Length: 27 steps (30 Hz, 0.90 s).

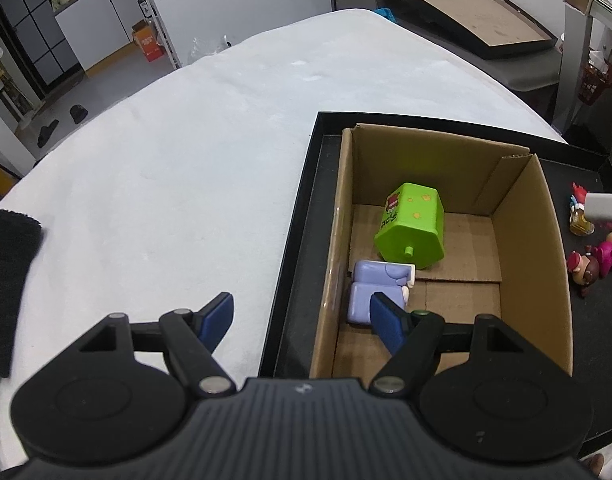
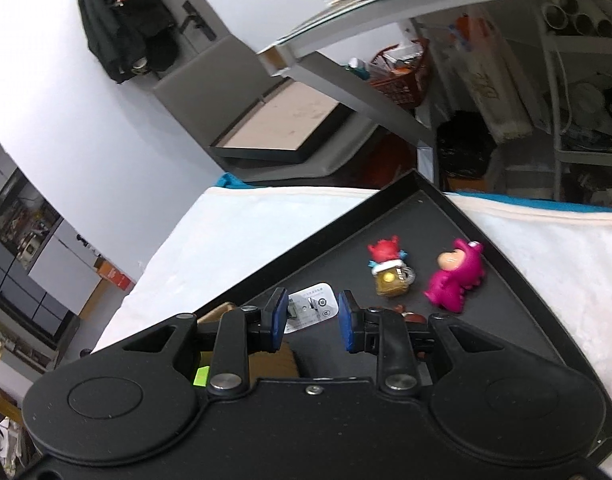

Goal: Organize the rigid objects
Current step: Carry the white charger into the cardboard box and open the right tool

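Right wrist view: a white charger block (image 2: 311,307) sits between the blue pads of the right gripper (image 2: 311,320), label side up. Its long axis runs across the gap from one finger toward the other. Whether the pads actually press on it cannot be told; the left pad meets its end, while the right pad looks just apart from it.

Beyond it on the black tray (image 2: 505,308) stand a red figurine (image 2: 387,268) and a magenta dinosaur figure (image 2: 455,276), just beside each other and ahead-right of the gripper.

In the left wrist view, the cardboard box (image 1: 545,240) stands inside the same tray, already holding a green toy house (image 1: 411,226) lying on its side and a lavender block toy (image 1: 375,292) against the near-left wall. The left gripper (image 1: 302,320) hangs released and empty over the box's left wall, one finger above the white-covered counter (image 1: 186,160), the other over the box.

The charger lies to the box's right, so the right hand is the nearer carrier. The coming move probably swings it leftward over the box's right wall.
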### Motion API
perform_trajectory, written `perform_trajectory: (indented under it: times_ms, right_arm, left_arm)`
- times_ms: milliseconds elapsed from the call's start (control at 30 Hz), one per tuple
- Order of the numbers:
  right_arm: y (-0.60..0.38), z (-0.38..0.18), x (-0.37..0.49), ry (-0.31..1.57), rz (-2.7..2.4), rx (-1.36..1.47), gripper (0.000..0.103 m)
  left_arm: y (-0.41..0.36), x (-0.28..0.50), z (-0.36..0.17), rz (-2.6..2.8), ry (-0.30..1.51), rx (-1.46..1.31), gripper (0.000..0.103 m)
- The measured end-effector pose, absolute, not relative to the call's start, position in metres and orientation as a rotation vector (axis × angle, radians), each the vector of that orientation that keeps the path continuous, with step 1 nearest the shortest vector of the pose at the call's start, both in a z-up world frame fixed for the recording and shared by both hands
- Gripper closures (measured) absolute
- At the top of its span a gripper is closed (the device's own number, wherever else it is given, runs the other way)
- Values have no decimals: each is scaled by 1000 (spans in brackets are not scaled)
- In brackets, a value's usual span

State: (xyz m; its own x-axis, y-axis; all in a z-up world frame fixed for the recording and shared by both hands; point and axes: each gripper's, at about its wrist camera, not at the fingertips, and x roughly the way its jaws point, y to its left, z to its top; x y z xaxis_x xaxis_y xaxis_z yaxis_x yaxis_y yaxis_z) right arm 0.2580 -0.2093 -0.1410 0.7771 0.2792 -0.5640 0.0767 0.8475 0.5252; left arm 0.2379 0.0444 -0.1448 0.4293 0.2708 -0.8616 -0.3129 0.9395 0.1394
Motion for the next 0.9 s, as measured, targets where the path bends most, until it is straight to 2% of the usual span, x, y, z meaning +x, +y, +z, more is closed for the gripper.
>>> perform_trajectory:
  times_ms: [333, 367, 400, 433, 500, 567, 667, 767, 900]
  right_arm:
    - [-171, -121, 253, 605, 257, 450, 77]
    - [-165, -119, 252, 593, 275, 431, 81]
    - [-160, -117, 252, 583, 301, 415, 98]
    - [-155, -116, 252, 585, 324, 406, 97]
    - [-144, -115, 252, 583, 339, 368, 97]
    - [-133, -115, 250, 572, 356, 318, 98]
    - [-120, -118, 250, 579, 382, 278, 98]
    - [-110, -121, 250, 586, 402, 245, 98]
    - [-94, -125, 250, 593, 401, 196, 98]
  left_arm:
    - [55, 242, -150, 311, 1055, -114, 31]
    - [56, 243, -151, 303, 1054, -124, 33]
    - [57, 243, -152, 294, 1053, -131, 33]
    - [57, 243, -152, 286, 1050, -136, 35]
    - [57, 243, -154, 265, 1050, -145, 44]
    - [60, 244, -157, 248, 1061, -174, 62]
    - [64, 244, -161, 240, 1068, -200, 79]
    - [68, 244, -164, 227, 1075, -212, 90]
    - [68, 243, -167, 211, 1077, -212, 93]
